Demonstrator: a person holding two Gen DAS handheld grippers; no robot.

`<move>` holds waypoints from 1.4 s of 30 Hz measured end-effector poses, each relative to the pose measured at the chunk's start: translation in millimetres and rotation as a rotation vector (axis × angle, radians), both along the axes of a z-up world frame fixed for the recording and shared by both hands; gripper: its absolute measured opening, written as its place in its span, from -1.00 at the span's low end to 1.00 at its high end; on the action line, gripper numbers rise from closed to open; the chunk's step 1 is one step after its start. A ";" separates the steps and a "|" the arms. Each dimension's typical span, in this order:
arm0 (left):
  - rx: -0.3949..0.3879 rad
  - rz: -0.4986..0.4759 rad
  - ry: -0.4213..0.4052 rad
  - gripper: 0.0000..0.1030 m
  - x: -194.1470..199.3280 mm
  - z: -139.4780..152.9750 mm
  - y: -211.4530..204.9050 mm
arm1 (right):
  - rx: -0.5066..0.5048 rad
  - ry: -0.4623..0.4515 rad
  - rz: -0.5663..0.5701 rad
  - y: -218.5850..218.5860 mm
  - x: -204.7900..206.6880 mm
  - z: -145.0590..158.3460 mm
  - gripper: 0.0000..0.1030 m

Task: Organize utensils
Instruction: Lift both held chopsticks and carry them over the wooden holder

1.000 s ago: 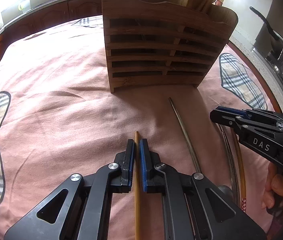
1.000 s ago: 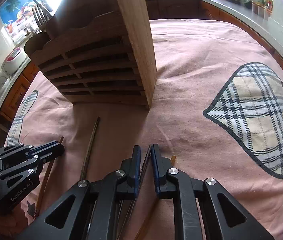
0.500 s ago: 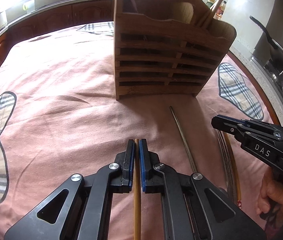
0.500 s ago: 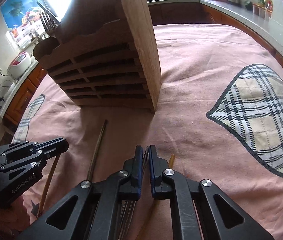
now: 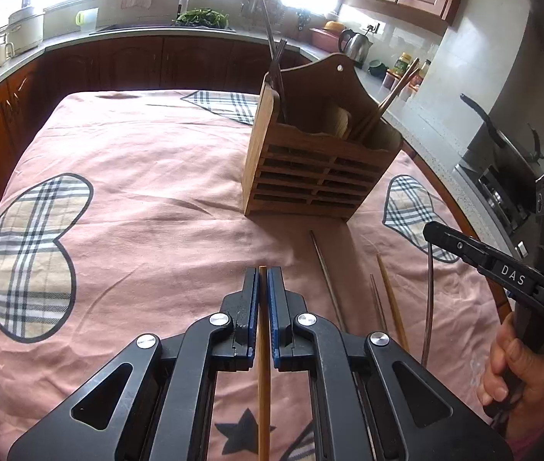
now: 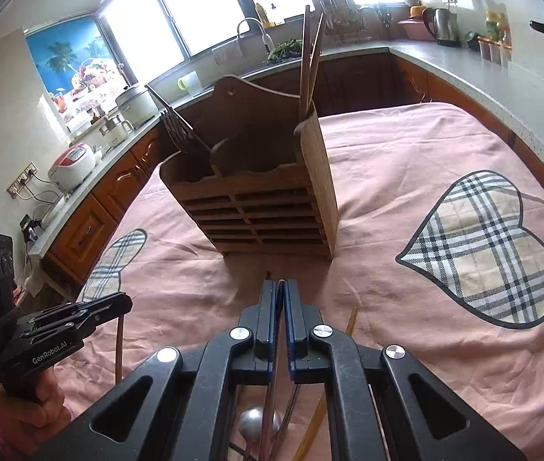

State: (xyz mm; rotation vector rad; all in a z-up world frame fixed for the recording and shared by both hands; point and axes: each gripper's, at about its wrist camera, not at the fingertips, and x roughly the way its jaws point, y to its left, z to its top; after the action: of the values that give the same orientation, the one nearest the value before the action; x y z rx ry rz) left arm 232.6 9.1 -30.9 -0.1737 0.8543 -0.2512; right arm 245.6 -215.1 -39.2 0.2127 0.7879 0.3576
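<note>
**Both Grippers Clamped on Utensils, Raised Clear of the Cloth**

Your left gripper is closed on a wooden chopstick, which runs back between the fingers toward you. Your right gripper has just been closing and now pinches a thin metal utensil handle; its dark shaft hangs below the jaws.

On the pink tablecloth, near its front right edge, lie a metal chopstick and another wooden chopstick, side by side but apart.

Farther back stands the slatted wooden utensil holder, upright, with chopsticks and forks in its compartments.
</note>
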 end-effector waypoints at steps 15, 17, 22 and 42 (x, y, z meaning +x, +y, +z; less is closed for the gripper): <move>-0.038 0.014 -0.129 -0.92 -87.9 47.5 19.4 | 0.014 -0.163 0.020 -2.4 -85.0 48.8 -0.93; -0.037 0.013 -0.143 -0.92 -96.3 51.0 19.4 | 0.007 -0.181 0.016 -4.1 -93.4 52.8 -0.93; -0.043 0.016 -0.185 -0.92 -112.9 62.9 20.9 | 0.015 -0.213 0.011 -8.1 -108.2 63.3 -0.93; -0.095 0.084 -0.331 -0.92 -116.1 102.1 35.5 | 0.052 -0.351 -0.033 -18.6 -122.0 105.1 -0.93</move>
State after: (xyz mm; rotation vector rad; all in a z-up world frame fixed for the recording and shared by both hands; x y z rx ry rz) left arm 116.5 44.6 71.2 -0.2481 0.5057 -0.2344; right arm 123.6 -233.6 65.8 0.2041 0.4288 0.3720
